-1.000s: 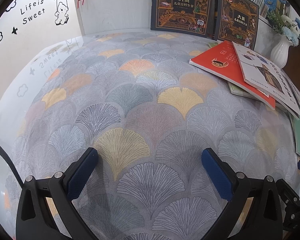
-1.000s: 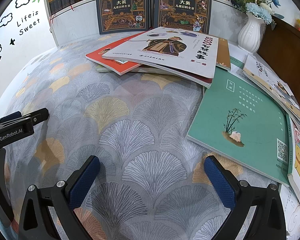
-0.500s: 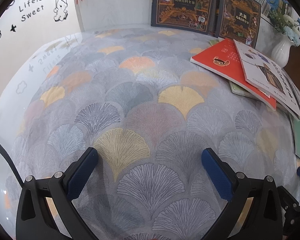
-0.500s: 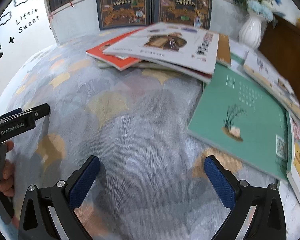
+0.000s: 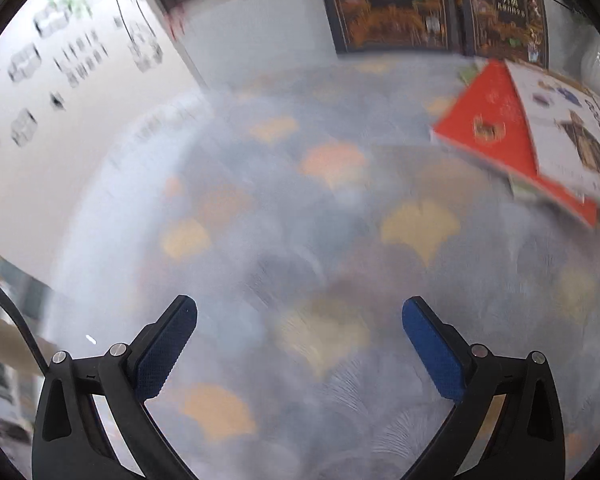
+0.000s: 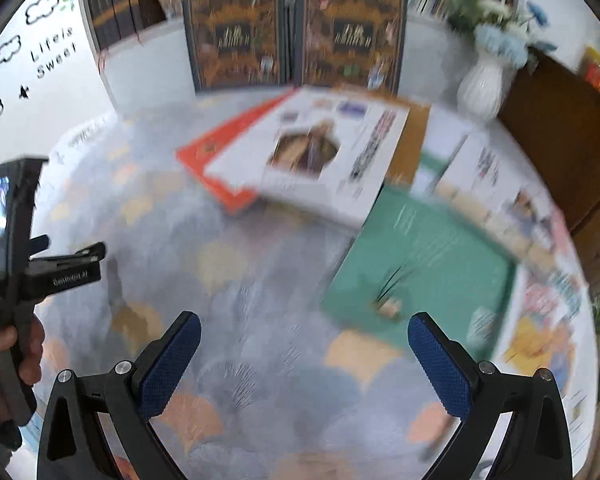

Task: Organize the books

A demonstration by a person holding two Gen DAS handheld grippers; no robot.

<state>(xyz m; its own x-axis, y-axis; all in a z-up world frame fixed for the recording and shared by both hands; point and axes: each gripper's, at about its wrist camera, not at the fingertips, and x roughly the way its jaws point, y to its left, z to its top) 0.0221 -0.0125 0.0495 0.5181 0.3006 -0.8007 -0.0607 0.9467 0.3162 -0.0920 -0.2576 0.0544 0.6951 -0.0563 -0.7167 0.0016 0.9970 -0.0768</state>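
Note:
Loose books lie on a table with a fan-patterned cloth (image 6: 240, 280). A white picture book (image 6: 312, 156) lies on top of a red book (image 6: 212, 152), and a green book (image 6: 428, 256) lies to their right. The red book (image 5: 488, 120) and white book (image 5: 568, 132) also show at the right of the left wrist view. My left gripper (image 5: 300, 312) is open and empty above bare cloth. My right gripper (image 6: 304, 328) is open and empty, just short of the green book. Both views are blurred.
Two dark ornate books (image 6: 236, 36) stand upright against a bookshelf at the back. A white vase with flowers (image 6: 480, 84) stands at the back right beside a brown cabinet (image 6: 560, 136). More books (image 6: 540, 320) lie at the right. The left gripper's body (image 6: 20, 260) shows at left.
Both grippers have lifted and moved; the views are now motion-blurred. The left gripper's body, held in a hand, shows higher in the right wrist view. Both jaws stay open.

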